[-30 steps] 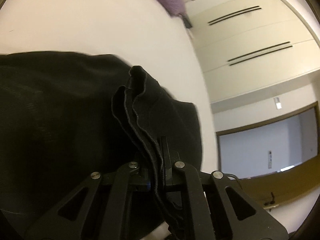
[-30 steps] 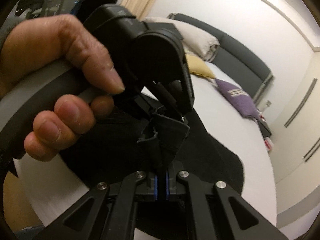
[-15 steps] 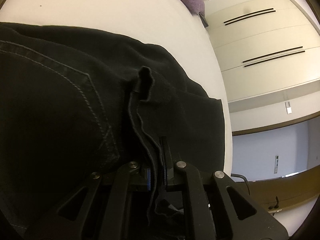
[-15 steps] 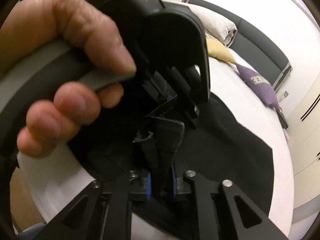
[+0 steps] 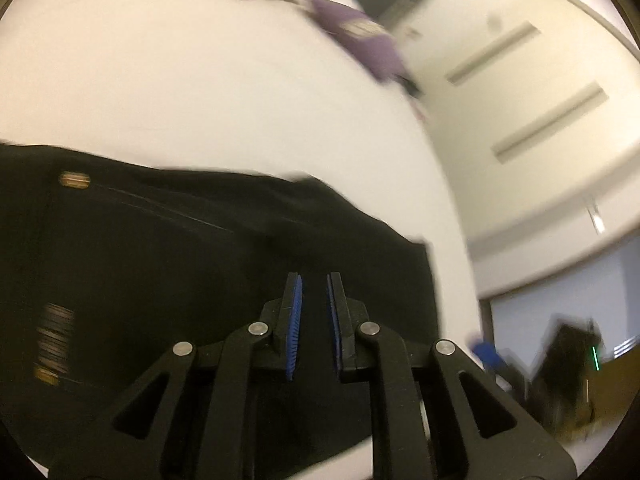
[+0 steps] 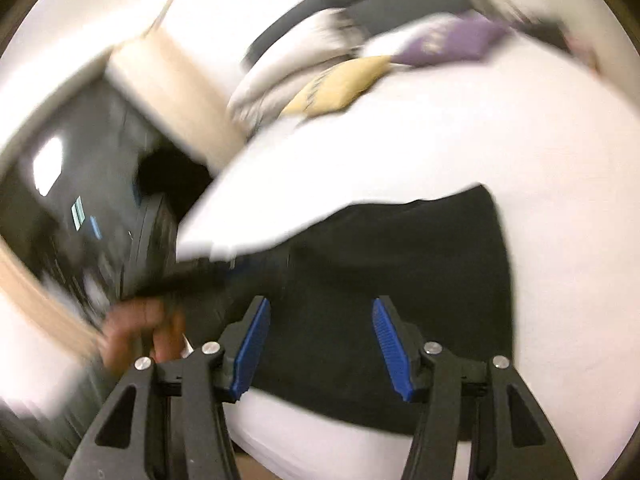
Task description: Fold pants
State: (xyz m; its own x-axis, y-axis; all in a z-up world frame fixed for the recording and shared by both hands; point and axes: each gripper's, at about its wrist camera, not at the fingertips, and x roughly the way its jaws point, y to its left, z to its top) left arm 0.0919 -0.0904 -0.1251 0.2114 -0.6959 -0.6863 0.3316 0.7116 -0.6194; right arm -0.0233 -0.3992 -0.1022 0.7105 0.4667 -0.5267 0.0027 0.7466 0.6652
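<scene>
The black pants (image 5: 168,264) lie flat on the white bed (image 5: 200,80), near its foot edge and well apart from the purple pillow (image 5: 368,44) and yellow pillow (image 6: 340,84) at the headboard end. The left hand-held gripper (image 5: 314,280) hovers just above the pants with its blue-padded jaws slightly parted and nothing between them. The right hand-held gripper (image 6: 320,308) is spread wide over the pants, empty, with the person's hand (image 6: 136,328) on the other tool blurred beside it.
</scene>
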